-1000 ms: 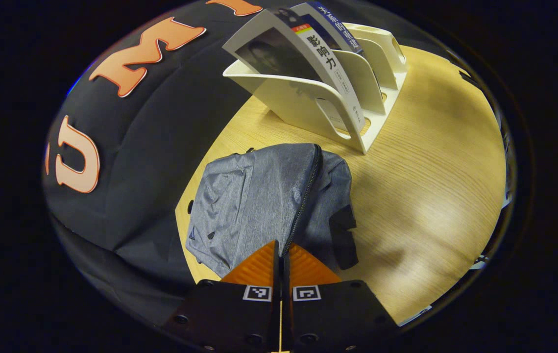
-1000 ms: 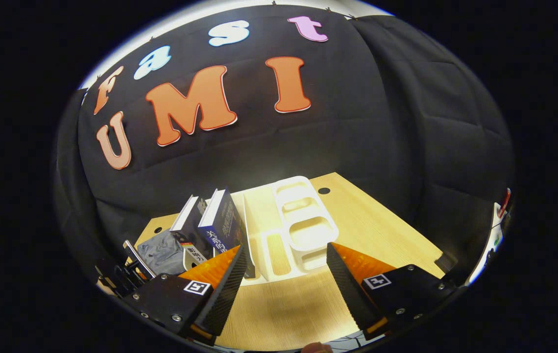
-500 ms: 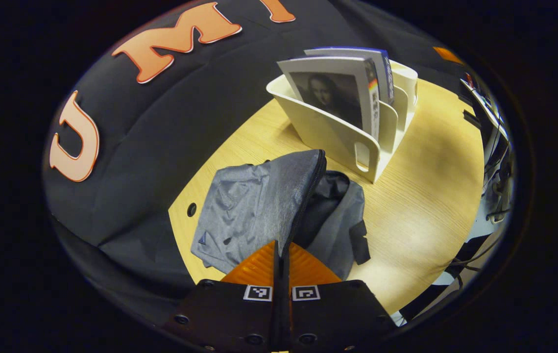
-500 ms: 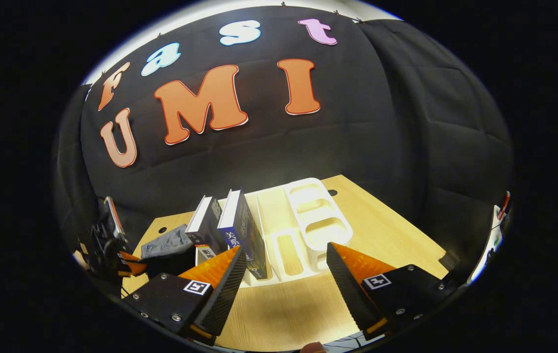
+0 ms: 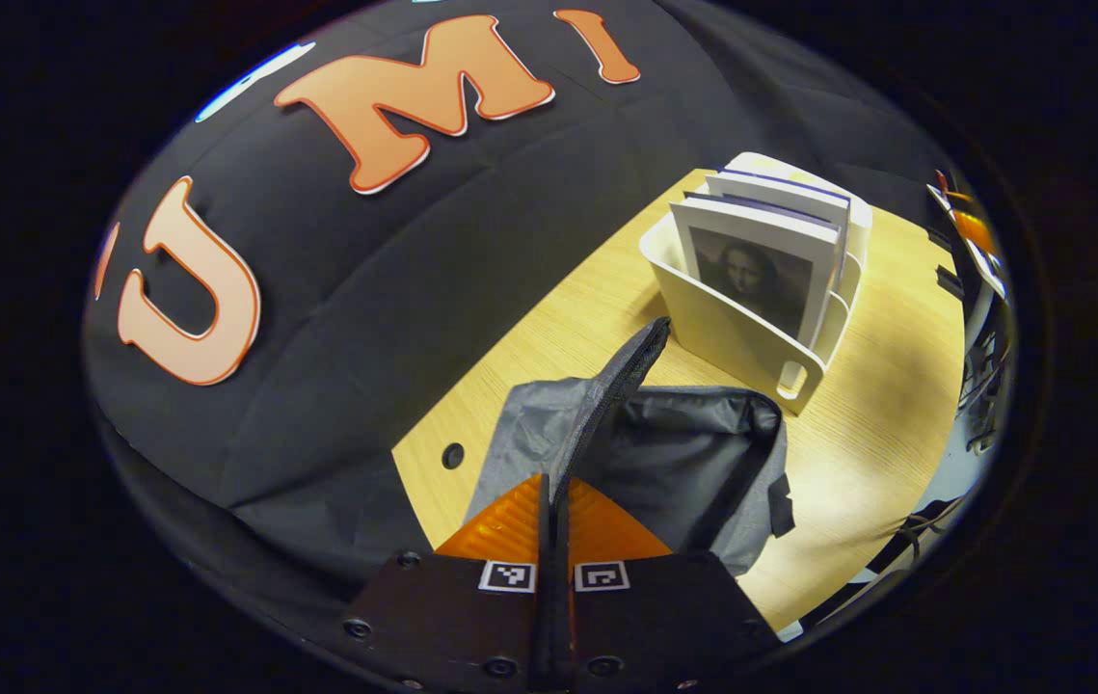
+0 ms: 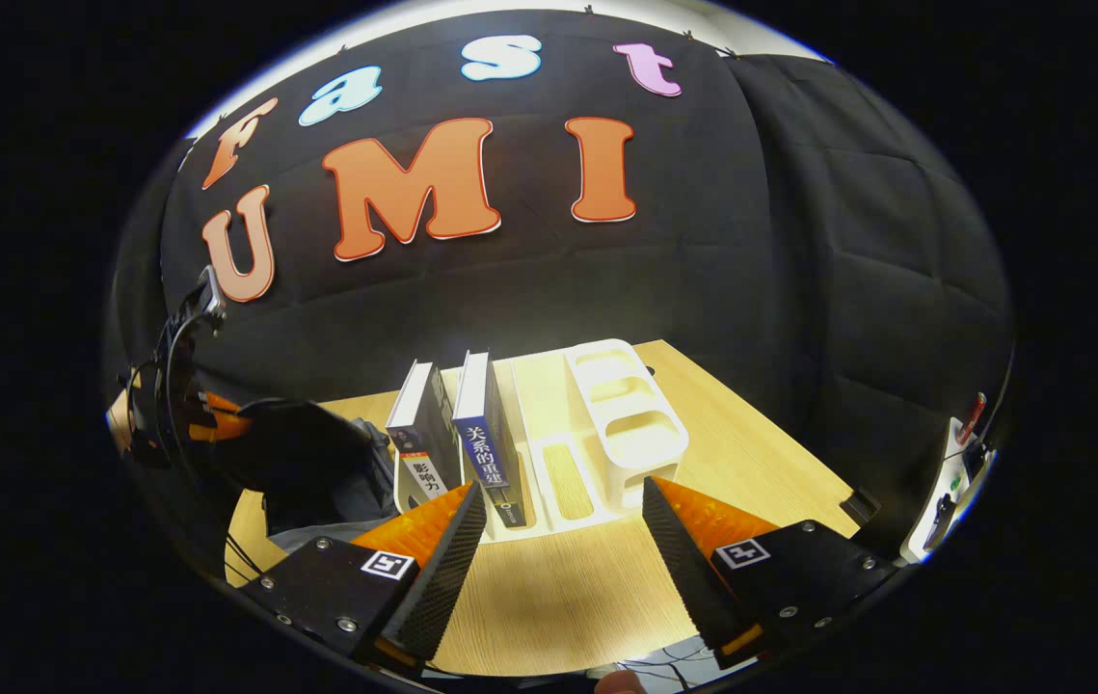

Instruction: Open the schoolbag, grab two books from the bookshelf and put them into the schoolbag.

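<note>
Schoolbag (image 5: 693, 453) sits on the surface (image 5: 881, 405) beside the bookshelf (image 5: 751, 333); left tongs (image 5: 553, 496) clenched on its zipper edge, lifting the flap so the mouth gapes. Right tongs (image 6: 563, 525) released, facing two books (image 6: 457, 434), likely next.

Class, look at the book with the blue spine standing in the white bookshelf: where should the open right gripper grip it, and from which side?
Grip the blue-spined book by its upper spine edge, coming from the front. It stands upright, spine facing the right gripper, top clear above the bookshelf dividers.
</note>
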`<state>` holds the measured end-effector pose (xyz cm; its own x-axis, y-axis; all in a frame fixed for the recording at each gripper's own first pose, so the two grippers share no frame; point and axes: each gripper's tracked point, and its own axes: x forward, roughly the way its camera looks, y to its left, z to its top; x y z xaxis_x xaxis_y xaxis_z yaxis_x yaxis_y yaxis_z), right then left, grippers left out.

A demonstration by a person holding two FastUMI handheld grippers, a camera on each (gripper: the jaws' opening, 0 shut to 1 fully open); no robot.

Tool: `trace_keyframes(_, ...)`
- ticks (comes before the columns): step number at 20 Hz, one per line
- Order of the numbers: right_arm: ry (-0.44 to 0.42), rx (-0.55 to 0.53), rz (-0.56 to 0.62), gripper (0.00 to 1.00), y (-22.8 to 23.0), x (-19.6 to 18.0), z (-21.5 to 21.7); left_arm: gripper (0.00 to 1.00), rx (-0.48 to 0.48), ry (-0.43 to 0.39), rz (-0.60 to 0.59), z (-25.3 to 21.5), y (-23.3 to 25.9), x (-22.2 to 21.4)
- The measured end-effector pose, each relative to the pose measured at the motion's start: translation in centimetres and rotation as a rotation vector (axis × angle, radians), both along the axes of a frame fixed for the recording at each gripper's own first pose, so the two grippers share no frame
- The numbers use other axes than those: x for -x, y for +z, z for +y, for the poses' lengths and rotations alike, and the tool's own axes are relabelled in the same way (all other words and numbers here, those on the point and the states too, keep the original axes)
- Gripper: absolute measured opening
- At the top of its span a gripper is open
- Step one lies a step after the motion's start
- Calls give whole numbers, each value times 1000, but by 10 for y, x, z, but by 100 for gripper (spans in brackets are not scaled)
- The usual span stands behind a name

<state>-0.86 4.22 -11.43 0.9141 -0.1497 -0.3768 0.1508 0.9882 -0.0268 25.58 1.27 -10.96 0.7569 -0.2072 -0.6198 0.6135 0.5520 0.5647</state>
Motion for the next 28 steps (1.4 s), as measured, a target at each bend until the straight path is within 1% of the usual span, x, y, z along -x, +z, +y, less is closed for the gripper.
trace_keyframes(2,-5,20,12,97,-1,8,6,1,33,4,-5,-2,18,-13)
trace_keyframes(4,-3,50,18,97,3,12,10,0,42,-14,-12,-6,27,-18)
trace_keyframes(5,8,60,27,97,5,13,16,1,39,-20,-17,-6,29,-19)
trace_keyframes(7,60,58,52,98,17,10,35,0,50,-37,-12,-12,28,-17)
trace_keyframes(10,178,50,77,98,66,-17,70,0,65,-53,3,-15,21,-19)
trace_keyframes(12,265,-4,74,98,97,-36,99,1,77,-58,13,-14,19,-20)
trace_keyframes(14,334,-67,116,97,118,-54,127,0,81,-61,14,-11,19,-20)
trace_keyframes(15,360,-108,154,97,128,-68,140,0,83,-61,14,-10,20,-20)
trace_keyframes(17,370,-154,241,97,134,-94,162,1,88,-61,15,-9,20,-20)
trace_keyframes(18,361,-166,291,98,132,-104,169,1,88,-61,12,-9,20,-22)
trace_keyframes(21,330,-184,460,98,102,-140,185,0,99,-56,11,-8,20,-23)
trace_keyframes(22,300,-171,522,98,82,-155,184,1,104,-52,13,-8,20,-24)
trace_keyframes(24,262,-127,608,98,53,-175,177,1,118,-43,18,-5,22,-24)
trace_keyframes(27,231,-55,712,99,11,-195,169,1,139,-28,24,-4,23,-25)
trace_keyframes(28,200,-28,747,99,-4,-201,166,1,141,-25,28,-2,23,-25)
